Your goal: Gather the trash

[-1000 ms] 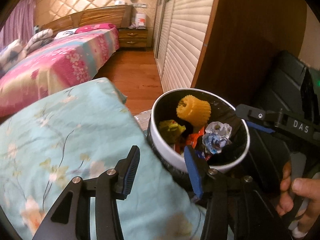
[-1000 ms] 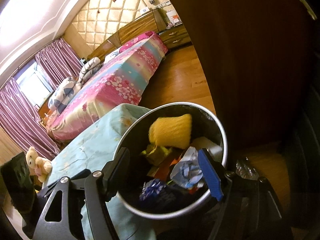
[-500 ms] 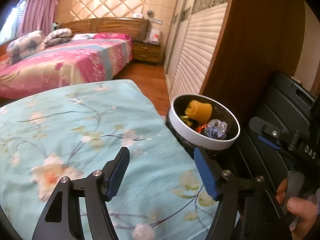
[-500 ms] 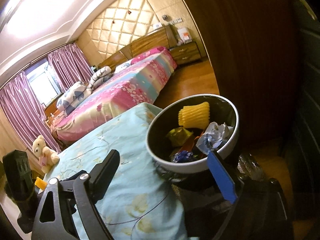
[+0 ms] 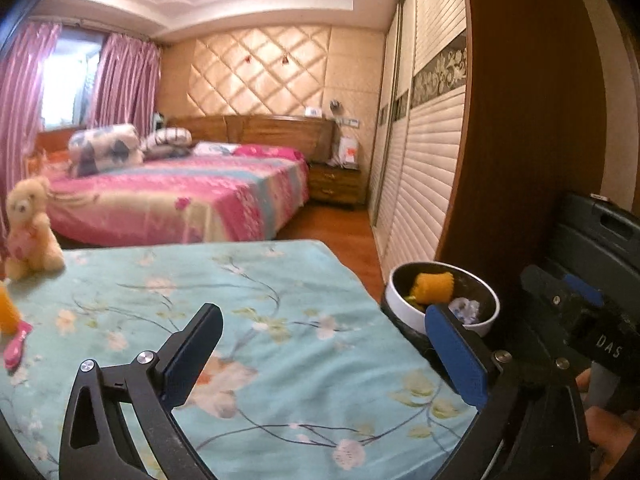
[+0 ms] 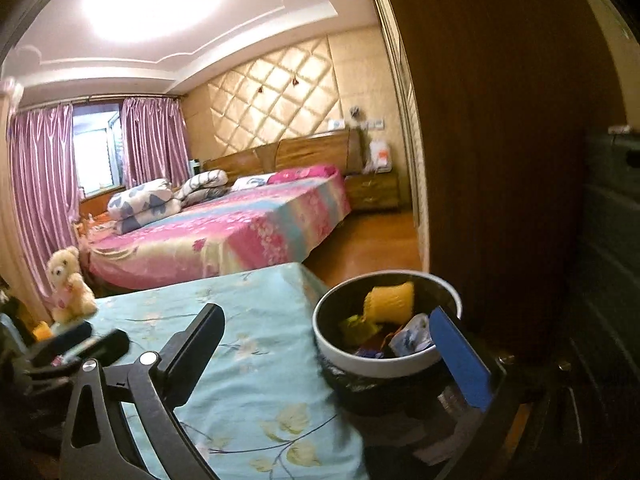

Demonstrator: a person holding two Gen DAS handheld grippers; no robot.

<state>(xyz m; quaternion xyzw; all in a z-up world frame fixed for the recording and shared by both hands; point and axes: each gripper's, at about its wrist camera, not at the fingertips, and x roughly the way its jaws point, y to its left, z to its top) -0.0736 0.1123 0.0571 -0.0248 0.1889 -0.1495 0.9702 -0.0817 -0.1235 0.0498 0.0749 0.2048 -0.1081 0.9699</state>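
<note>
Left wrist view: trash bin point(image 5: 442, 304) beyond the empty left gripper point(image 5: 324, 356), its jaws opening wide.

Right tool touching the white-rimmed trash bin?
Apart. The right wrist view shows the right tool opening and empty, its blue pad only overlapping the white-rimmed trash bin in the picture.
</note>
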